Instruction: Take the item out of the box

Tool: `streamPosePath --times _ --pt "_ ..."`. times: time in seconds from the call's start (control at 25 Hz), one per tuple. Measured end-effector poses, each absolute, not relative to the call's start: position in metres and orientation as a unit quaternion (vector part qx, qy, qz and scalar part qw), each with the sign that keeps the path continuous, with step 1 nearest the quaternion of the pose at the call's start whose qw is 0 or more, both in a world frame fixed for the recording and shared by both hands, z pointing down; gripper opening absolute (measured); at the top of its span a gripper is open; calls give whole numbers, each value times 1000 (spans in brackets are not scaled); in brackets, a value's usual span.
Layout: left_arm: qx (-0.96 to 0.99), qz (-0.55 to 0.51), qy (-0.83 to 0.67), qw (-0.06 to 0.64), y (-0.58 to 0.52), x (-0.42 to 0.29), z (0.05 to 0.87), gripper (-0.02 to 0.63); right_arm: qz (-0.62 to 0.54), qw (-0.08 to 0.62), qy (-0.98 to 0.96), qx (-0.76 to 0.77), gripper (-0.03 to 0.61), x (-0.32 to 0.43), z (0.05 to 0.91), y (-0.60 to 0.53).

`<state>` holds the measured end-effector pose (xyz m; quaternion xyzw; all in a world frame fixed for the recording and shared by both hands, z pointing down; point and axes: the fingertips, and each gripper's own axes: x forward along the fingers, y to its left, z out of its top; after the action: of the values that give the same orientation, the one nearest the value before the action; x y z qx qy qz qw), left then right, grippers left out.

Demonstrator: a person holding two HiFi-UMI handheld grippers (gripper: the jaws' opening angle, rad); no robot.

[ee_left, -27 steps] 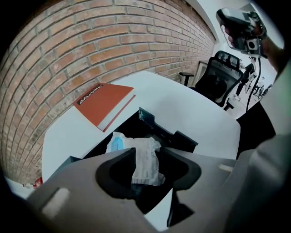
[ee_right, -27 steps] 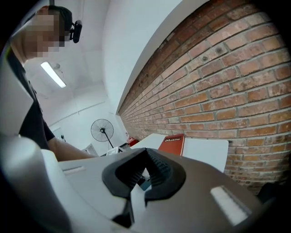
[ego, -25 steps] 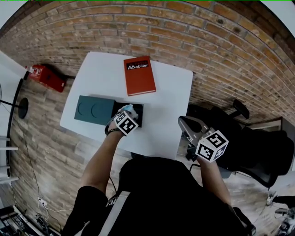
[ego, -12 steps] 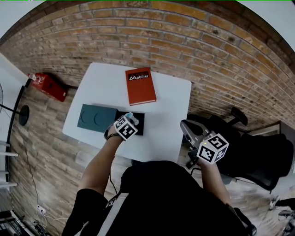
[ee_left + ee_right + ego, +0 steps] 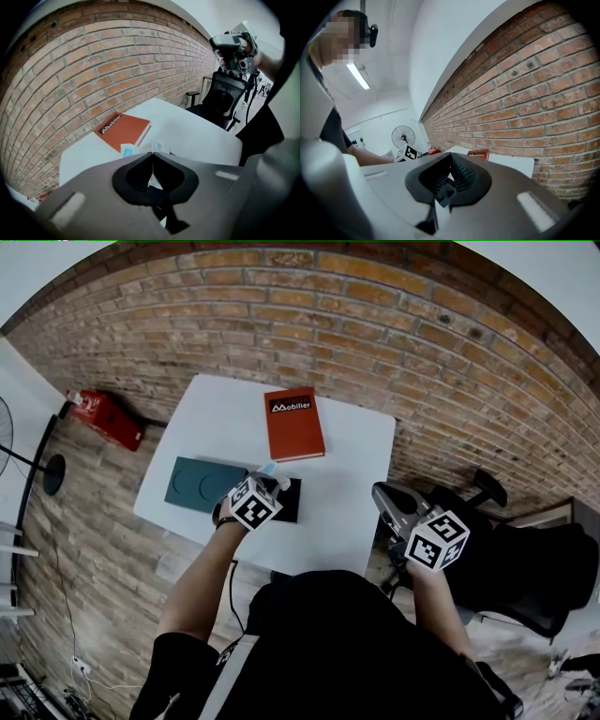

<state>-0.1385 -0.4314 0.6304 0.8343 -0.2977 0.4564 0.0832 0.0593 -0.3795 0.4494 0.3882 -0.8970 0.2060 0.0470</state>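
A black open box (image 5: 287,502) sits on the white table (image 5: 352,474), with its teal lid (image 5: 202,485) lying beside it on the left. My left gripper (image 5: 268,475) hangs over the box. Its jaws have just been closing on a thin pale blue and white item (image 5: 266,469). In the left gripper view the left gripper (image 5: 152,154) has its tips together, and the item (image 5: 156,146) sticks out past them. My right gripper (image 5: 382,494) is held off the table's right edge. In its own view the right gripper (image 5: 451,155) is shut with nothing in it.
A red book (image 5: 294,424) lies at the back of the table near the brick wall. A red fire extinguisher (image 5: 103,418) lies on the floor to the left. A black office chair (image 5: 525,559) stands to the right, behind the right gripper.
The left gripper went from down in the box to above it, with the pale item now caught at its tips. The right gripper stayed at the table's right edge.
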Motion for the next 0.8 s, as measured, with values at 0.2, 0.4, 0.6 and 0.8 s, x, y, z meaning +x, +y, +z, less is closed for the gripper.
streamPosePath --times 0.2,0.4,0.6,0.8 --pt "850 410 -325 54 -436 -136 573 8 204 51 -901 380 1 57 449 -381" --pt "865 354 -353 32 -436 -139 508 8 180 60 -912 365 0 49 439 -383" --pt "874 304 -379 12 -435 -146 449 8 151 55 -923 351 0 44 421 -385" --pt "879 252 -404 -16 -433 -154 392 8 138 45 -930 338 0 37 409 -384"
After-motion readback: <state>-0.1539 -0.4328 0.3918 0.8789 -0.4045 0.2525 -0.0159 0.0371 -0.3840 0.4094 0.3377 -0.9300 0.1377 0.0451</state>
